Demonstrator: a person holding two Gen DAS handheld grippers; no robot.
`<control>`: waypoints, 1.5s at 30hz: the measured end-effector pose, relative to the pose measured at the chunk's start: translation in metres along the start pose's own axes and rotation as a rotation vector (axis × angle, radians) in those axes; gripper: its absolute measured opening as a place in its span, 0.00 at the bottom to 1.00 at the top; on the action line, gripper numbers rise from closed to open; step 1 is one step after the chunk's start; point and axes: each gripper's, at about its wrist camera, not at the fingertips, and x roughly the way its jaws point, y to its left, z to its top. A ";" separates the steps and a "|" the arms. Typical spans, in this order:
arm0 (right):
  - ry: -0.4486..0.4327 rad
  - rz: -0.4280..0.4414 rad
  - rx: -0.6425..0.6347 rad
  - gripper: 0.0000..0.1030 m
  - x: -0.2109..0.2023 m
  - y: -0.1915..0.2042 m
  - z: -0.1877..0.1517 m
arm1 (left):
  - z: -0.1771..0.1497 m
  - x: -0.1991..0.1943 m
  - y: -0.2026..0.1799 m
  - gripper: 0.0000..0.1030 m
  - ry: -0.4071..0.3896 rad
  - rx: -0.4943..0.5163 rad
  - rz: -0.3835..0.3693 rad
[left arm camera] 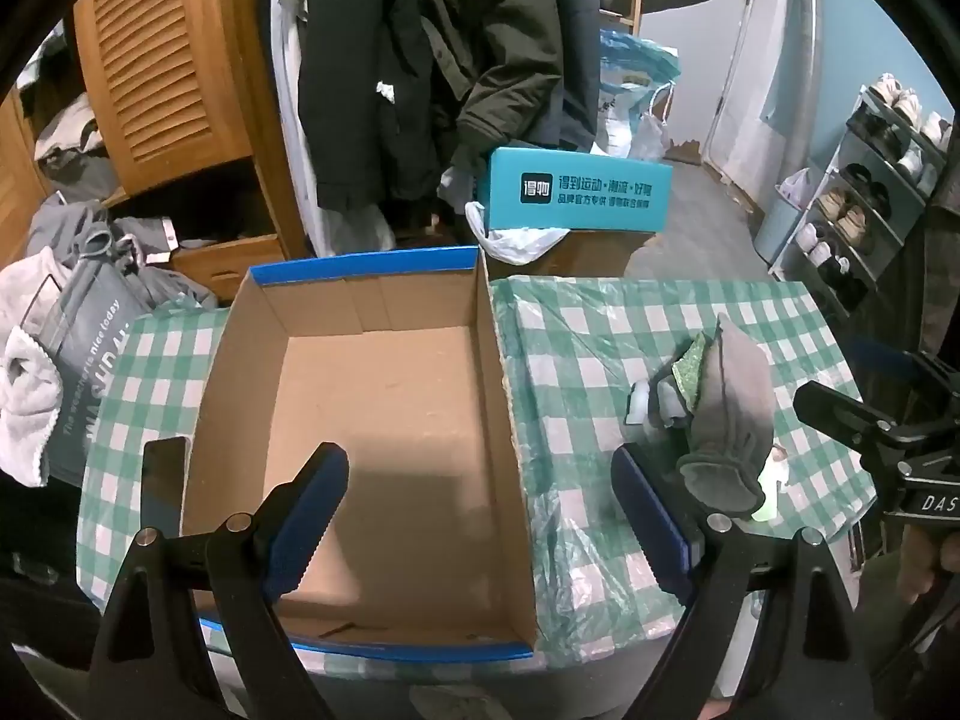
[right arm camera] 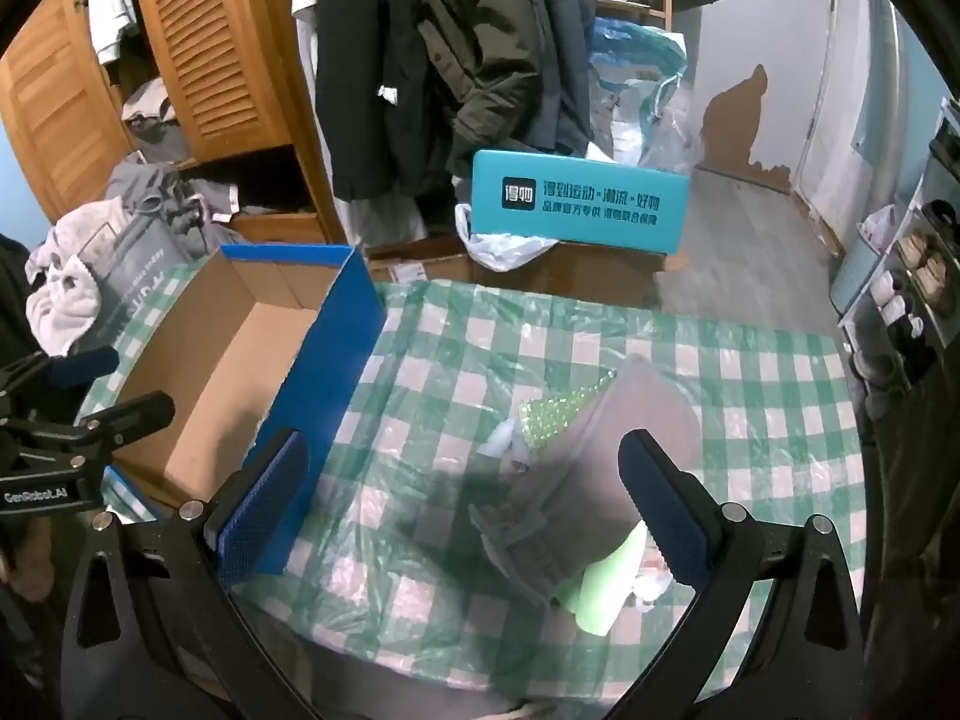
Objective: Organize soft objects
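An open cardboard box [left arm camera: 384, 408] with blue outer sides sits empty on the left of the checked table; it also shows in the right wrist view [right arm camera: 240, 360]. A grey glove [left arm camera: 729, 414] lies to its right on a pile with a green sequinned piece [left arm camera: 690, 369] and white and pale green soft items. In the right wrist view the glove [right arm camera: 606, 450] lies over the pale green item [right arm camera: 606, 588]. My left gripper [left arm camera: 480, 516] is open above the box's near end. My right gripper [right arm camera: 462, 516] is open just above the pile, holding nothing.
The table wears a green-and-white checked cloth [right arm camera: 750, 372] under clear plastic. A dark phone [left arm camera: 162, 492] lies left of the box. Behind stand a teal box [left arm camera: 576, 189], hanging coats [left arm camera: 432, 60], a wooden wardrobe [left arm camera: 162, 60] and a shoe rack [left arm camera: 864, 192].
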 end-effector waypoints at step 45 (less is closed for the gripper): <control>0.025 -0.019 0.005 0.98 0.005 0.004 -0.003 | -0.001 0.002 0.000 0.88 0.006 -0.004 -0.001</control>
